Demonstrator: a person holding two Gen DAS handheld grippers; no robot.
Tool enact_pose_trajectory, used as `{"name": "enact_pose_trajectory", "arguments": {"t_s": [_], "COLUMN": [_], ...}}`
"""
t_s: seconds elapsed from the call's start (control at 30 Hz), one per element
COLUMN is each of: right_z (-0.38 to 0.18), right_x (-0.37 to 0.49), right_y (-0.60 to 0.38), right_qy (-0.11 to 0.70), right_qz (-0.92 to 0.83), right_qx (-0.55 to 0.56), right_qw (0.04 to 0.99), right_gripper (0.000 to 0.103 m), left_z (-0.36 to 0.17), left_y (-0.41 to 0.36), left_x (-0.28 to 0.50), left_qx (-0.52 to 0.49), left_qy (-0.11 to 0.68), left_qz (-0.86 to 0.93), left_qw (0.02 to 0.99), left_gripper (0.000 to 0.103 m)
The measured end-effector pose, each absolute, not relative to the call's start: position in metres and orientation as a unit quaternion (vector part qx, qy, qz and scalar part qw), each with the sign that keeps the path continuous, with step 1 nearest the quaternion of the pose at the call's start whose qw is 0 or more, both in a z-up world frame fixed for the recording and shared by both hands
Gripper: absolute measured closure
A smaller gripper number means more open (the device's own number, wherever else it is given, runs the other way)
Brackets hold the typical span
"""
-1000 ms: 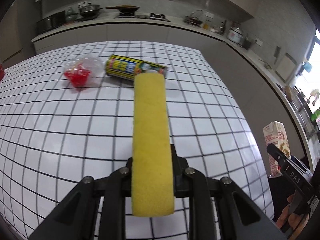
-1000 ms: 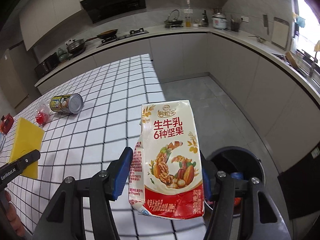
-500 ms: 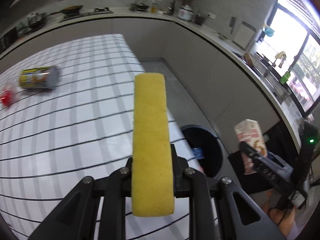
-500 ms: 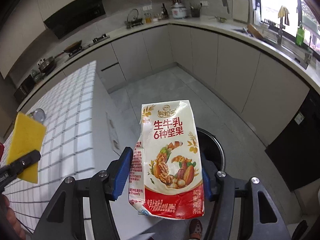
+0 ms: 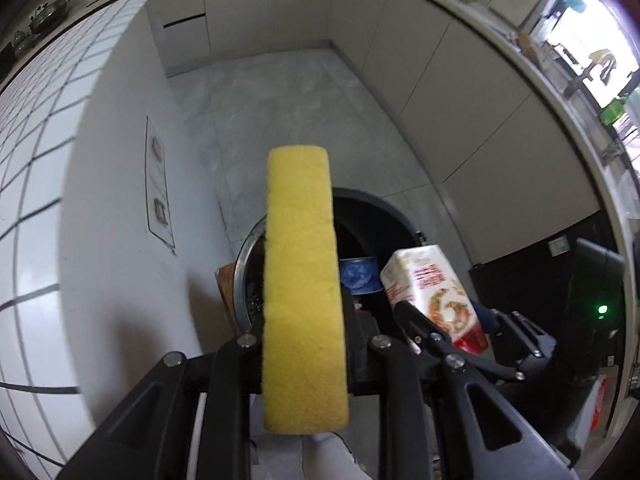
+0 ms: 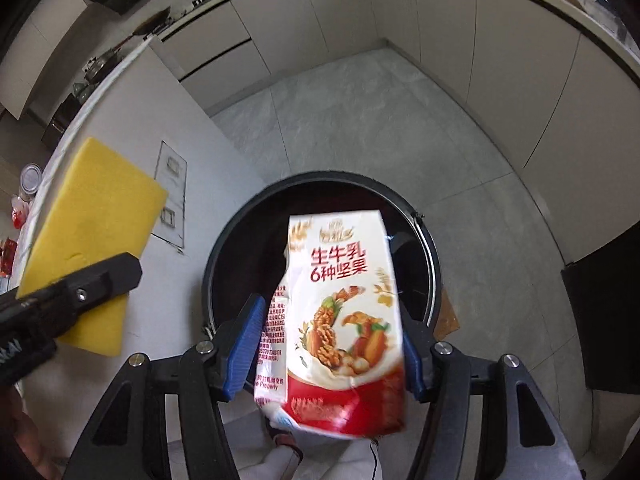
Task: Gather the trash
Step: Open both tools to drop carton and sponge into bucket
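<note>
A black round trash bin (image 6: 224, 248) stands on the floor beside the white island, its rim (image 5: 384, 208) also in the left wrist view. My right gripper (image 6: 332, 344) hangs over the bin's mouth with its jaws opening. The milk carton (image 6: 344, 320) sits blurred between the blue pads, with a gap at the left pad. My left gripper (image 5: 304, 320) is left of the bin, its jaws starting to open, and the yellow sponge (image 5: 304, 300) is still clamped upright between them. The left wrist view shows the carton (image 5: 430, 296) and the right gripper (image 5: 460, 344). The right wrist view shows the sponge (image 6: 92, 216).
The island's white side wall (image 5: 120, 240) carries a socket panel (image 6: 172, 196). A can (image 6: 30, 178) and red wrappers (image 6: 18, 216) lie on the tiled countertop (image 5: 40, 80). Blue trash (image 5: 360, 276) lies in the bin. Cardboard (image 6: 446, 316) leans behind it. Cabinets ring the grey floor.
Both grippers swung off the tiled counter and down over the floor bin. The carton now looks loose and blurred between the right pads. The sponge stays in the left jaws.
</note>
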State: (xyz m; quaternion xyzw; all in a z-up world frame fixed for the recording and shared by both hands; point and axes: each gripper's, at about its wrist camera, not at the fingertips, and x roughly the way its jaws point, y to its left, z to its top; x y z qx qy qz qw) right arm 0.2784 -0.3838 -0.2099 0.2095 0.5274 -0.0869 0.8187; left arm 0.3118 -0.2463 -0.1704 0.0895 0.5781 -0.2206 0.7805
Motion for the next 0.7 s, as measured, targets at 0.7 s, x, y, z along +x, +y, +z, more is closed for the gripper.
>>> {"name": "enact_pose_trajectory", "arguments": {"t_s": [0.7], "right_z": [-0.098], "right_x": [0.269], "right_y": [-0.33], "right_qy": [0.426], "right_qz": [-0.104], "right_qx": [0.2], "right_qw": [0.876], "right_gripper": [0.028], "left_z": [-0.048], "left_y": [-0.102], "left_x": [0.307], "left_qx": [0.017], "left_qy": [0.504], "left_qz": [-0.202], "left_qw": [0.84], "left_gripper": [0.036]}}
